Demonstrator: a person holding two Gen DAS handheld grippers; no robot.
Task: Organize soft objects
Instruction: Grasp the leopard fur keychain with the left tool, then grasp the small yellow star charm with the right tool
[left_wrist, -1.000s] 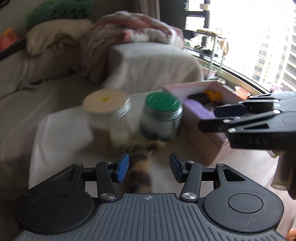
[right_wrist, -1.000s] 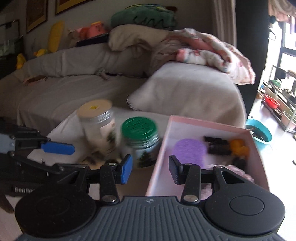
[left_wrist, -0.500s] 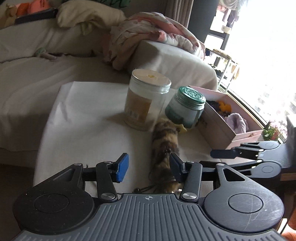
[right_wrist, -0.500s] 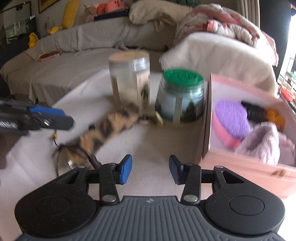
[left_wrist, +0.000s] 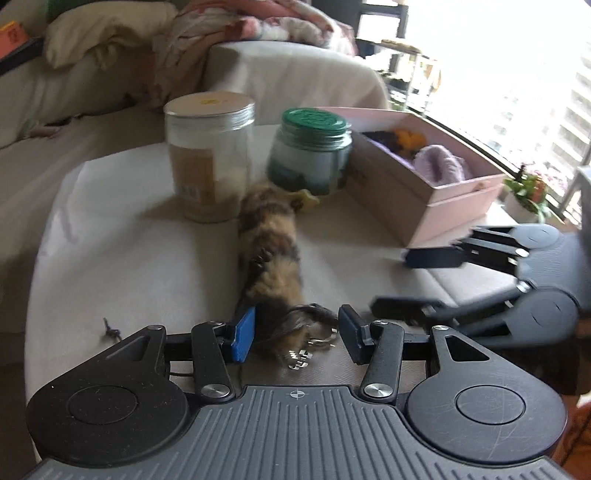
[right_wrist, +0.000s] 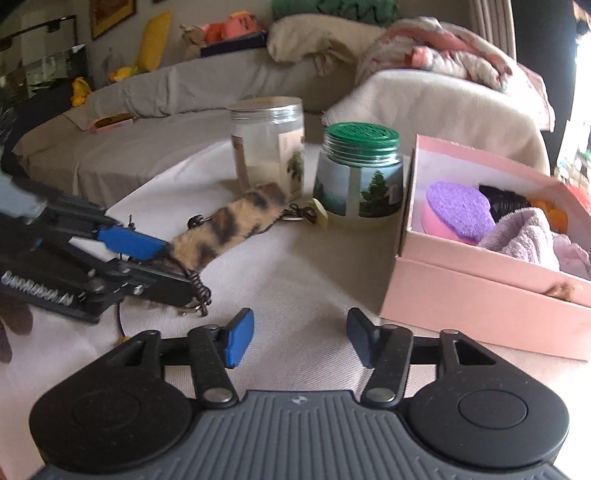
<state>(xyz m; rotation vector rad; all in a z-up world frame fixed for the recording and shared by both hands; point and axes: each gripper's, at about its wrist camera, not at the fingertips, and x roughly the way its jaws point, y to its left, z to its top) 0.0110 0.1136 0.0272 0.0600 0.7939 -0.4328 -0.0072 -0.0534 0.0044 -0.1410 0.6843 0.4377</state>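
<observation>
A furry brown-and-tan striped tail toy (left_wrist: 271, 243) lies on the white cloth table, running from the two jars toward me; it also shows in the right wrist view (right_wrist: 225, 225). My left gripper (left_wrist: 297, 338) is open, its jaws on either side of the toy's near end with its dark cords and metal clips. My right gripper (right_wrist: 300, 341) is open and empty, over bare cloth left of the pink box (right_wrist: 476, 295). The box holds a purple sponge (right_wrist: 458, 206), a lilac cloth (right_wrist: 524, 236) and dark and orange items.
A clear jar with a beige lid (left_wrist: 210, 158) and a green-lidded jar (left_wrist: 310, 151) stand behind the toy. The pink box (left_wrist: 417, 188) sits right of them. A sofa with pillows and blankets (right_wrist: 436, 59) is behind the table.
My left gripper has moved in so that the toy's near end now sits between its open jaws. My right gripper has drawn back and to the right.
</observation>
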